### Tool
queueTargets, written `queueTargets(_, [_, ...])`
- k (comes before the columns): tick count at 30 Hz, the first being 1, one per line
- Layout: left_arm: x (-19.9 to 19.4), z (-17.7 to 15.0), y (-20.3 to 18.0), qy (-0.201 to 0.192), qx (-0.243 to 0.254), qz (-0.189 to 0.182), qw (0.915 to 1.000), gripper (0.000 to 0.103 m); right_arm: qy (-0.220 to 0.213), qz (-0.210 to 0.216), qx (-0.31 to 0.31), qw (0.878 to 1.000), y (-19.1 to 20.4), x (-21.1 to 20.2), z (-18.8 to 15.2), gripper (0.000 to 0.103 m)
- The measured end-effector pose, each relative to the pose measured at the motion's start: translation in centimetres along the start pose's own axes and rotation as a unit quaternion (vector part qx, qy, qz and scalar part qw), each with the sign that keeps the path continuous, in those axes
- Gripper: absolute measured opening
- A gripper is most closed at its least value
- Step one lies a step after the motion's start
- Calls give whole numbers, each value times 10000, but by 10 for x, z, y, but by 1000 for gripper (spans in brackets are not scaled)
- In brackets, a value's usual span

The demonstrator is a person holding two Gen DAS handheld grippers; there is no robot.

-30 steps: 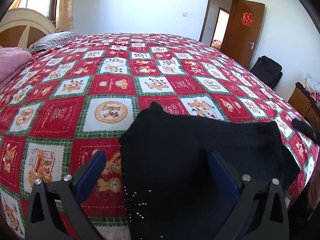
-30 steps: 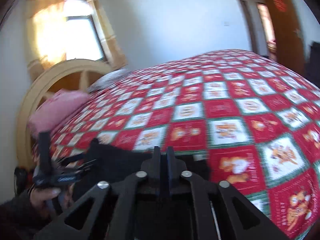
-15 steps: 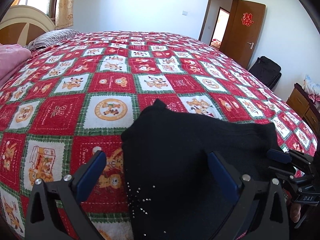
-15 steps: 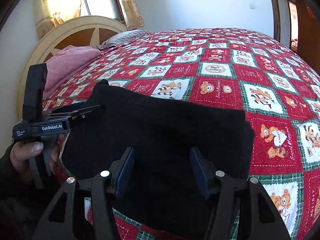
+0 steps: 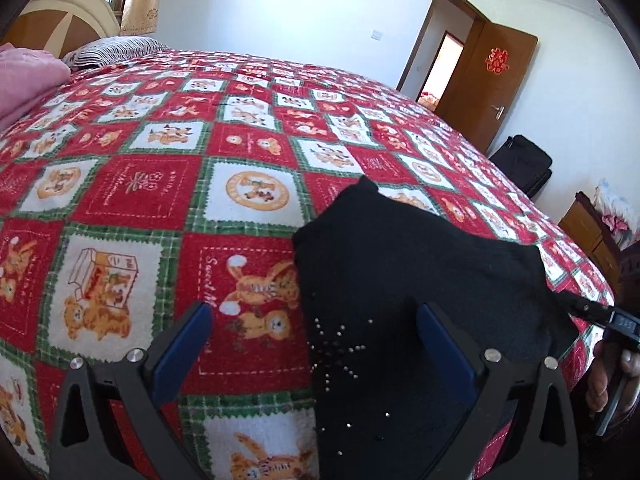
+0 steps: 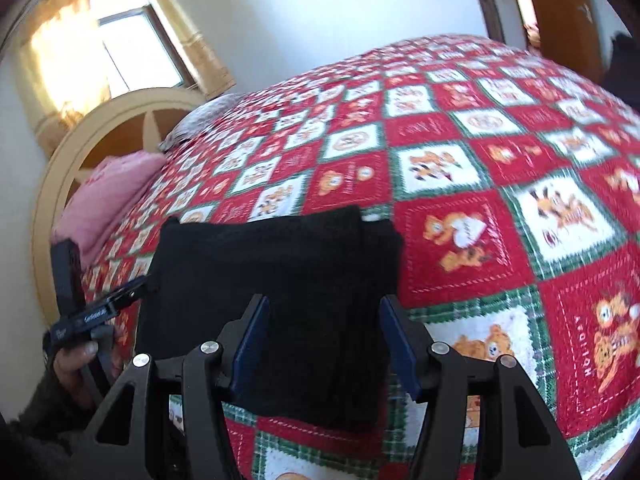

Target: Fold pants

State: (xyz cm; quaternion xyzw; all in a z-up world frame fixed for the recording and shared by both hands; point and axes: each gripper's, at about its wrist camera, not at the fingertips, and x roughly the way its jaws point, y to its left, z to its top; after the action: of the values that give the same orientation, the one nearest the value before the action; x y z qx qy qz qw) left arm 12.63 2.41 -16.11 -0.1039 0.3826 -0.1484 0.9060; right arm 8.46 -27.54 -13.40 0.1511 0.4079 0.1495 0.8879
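the black pants [image 5: 404, 280] lie folded into a compact bundle near the bed's front edge, on a red, white and green bear-print blanket [image 5: 168, 168]. a scatter of small silver studs shows on the cloth close to my left fingers.

my left gripper [image 5: 316, 340] hovers over the bundle's left edge with its blue-padded fingers [image 5: 182, 340] spread wide, one pad over the blanket, the other over the black cloth, pinching nothing. my right gripper [image 6: 324, 340] points at the bundle's near right part; its fingers [image 6: 250, 340] have just been opening and now stand apart, with the cloth between them but not pressed.

my left hand [image 6: 76, 360] shows at the bed's front left, wrapped around its gripper handle. a pink blanket [image 6: 108, 196] and a striped pillow [image 5: 112, 50] sit at the headboard end.
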Motion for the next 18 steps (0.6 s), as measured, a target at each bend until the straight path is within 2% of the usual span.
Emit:
queueTargets(4, [3,-2,-1,-100,35,-77,9999,103,229,101,296,9993,-16,17,-4,59])
queueTargets(11, [6,-3,-10,-110,164,-405,9990,103,58,341,383,9987,-19,26,-3,59])
queueTargets(14, [8,-4,-11,-99,286,-388,9988,103,59,411,434,9982,-24,28,-2,58])
queueTargets(18, [11,-3,-7,-69,186,-502,9985,103,70,385,351,9986,-23,30,-3,58])
